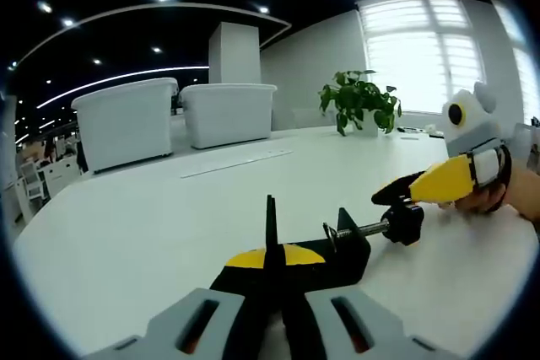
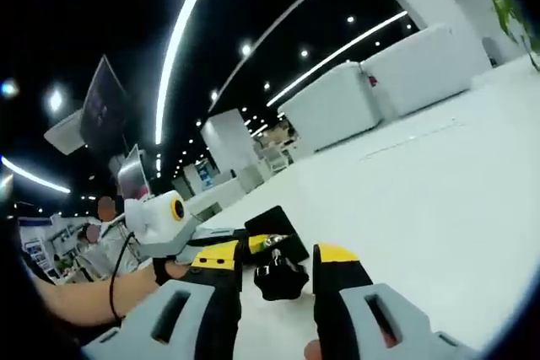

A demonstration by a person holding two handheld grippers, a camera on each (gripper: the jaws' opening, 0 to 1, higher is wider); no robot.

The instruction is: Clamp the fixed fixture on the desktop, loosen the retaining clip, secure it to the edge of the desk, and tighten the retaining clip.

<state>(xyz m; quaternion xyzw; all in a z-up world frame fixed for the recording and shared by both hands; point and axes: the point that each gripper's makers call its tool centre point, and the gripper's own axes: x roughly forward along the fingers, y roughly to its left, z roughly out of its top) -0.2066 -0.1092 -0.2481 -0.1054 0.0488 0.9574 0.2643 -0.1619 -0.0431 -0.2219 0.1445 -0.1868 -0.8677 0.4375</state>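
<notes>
Left gripper [image 1: 272,292] is clamping the black C-clamp fixture [image 1: 333,250] steady near the desk's [image 1: 152,217] near edge; right gripper [image 2: 274,280], jaws apart, is straddling its screw knob [image 2: 278,278] for loosening.

Broad white counter [image 1: 169,225], curved at its edge. Far across it, two white bins [image 1: 126,120] side by side, with a white square pillar [image 1: 234,52] behind. Right of those, a leafy potted plant [image 1: 359,100] before a bright blinded window [image 1: 430,56]. Dark ceiling overhead (strip lights [image 2: 181,35] and small spotlights).
</notes>
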